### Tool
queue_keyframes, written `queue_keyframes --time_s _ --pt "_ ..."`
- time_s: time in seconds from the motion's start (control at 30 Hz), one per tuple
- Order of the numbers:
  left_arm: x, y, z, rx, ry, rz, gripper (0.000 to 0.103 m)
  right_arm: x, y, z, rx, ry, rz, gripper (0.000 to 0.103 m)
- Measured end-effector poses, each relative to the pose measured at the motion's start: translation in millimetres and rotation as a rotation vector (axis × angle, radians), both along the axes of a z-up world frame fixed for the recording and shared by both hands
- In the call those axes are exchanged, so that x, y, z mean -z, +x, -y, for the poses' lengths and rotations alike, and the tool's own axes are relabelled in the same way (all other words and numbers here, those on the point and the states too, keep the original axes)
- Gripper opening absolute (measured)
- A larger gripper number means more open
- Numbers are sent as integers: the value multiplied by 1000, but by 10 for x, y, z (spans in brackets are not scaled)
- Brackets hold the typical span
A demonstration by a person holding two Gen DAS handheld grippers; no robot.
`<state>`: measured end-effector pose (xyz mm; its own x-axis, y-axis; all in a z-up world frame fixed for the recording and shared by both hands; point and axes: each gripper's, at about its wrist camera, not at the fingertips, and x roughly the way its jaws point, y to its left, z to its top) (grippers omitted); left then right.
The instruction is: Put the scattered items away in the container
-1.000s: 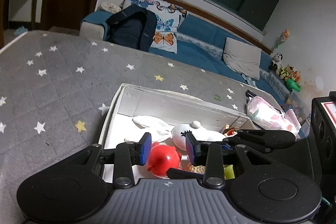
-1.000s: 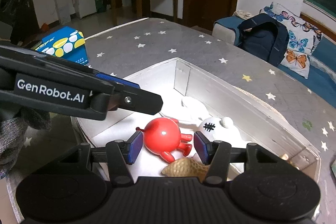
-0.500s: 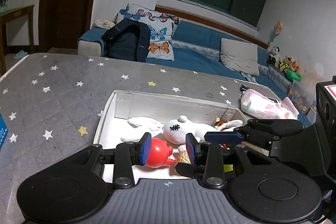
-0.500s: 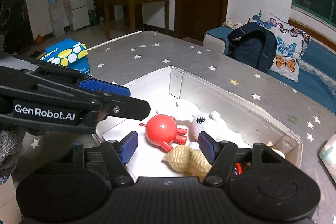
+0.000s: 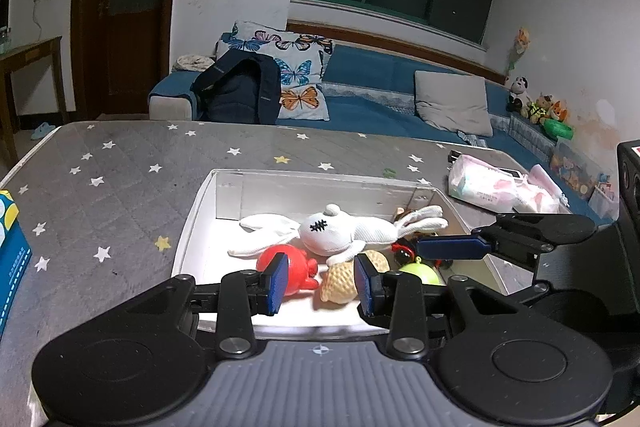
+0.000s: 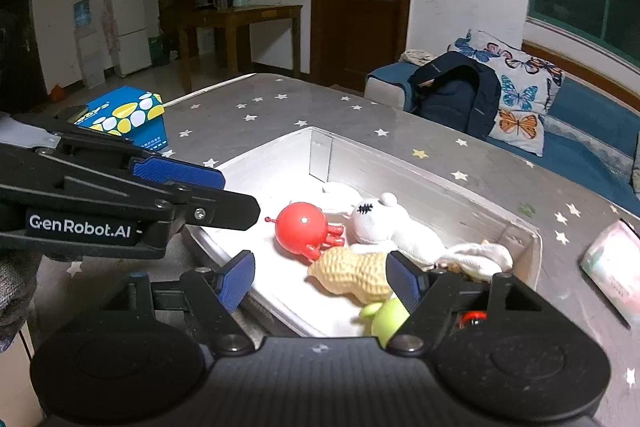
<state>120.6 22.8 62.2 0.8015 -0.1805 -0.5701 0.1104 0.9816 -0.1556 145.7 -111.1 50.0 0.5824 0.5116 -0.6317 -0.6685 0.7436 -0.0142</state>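
Toys lie in the white box [image 5: 192, 227] on the table [image 5: 120, 187].
Inside: red toy [image 6: 300, 225], white plush [image 5: 340, 233], peanut [image 6: 352, 273], green toy [image 6: 386, 319]. Left claw [image 5: 320, 281] narrow, empty; right claw [image 6: 322, 279] has just been opening, wide, empty.

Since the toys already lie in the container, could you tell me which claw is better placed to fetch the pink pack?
Probably the right claw: it is on the side of the container nearest the pink pack, and its jaws have just been opening, gripping nothing. The left claw is farther.
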Motion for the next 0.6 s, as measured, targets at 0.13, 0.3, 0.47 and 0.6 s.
queue_keyframes --time_s 0.13,0.3,0.47,0.6 --pt "43 -75 26 -12 22 -4 38 -4 -89 58 23 8 14 77" --pt "89 -171 39 -18 35 -14 38 15 -227 153 45 21 32 83" --pt "146 -237 48 -30 47 -36 38 21 -344 213 58 29 46 86" --pt "203 -297 62 -33 54 -52 38 20 -418 256 74 39 52 88"
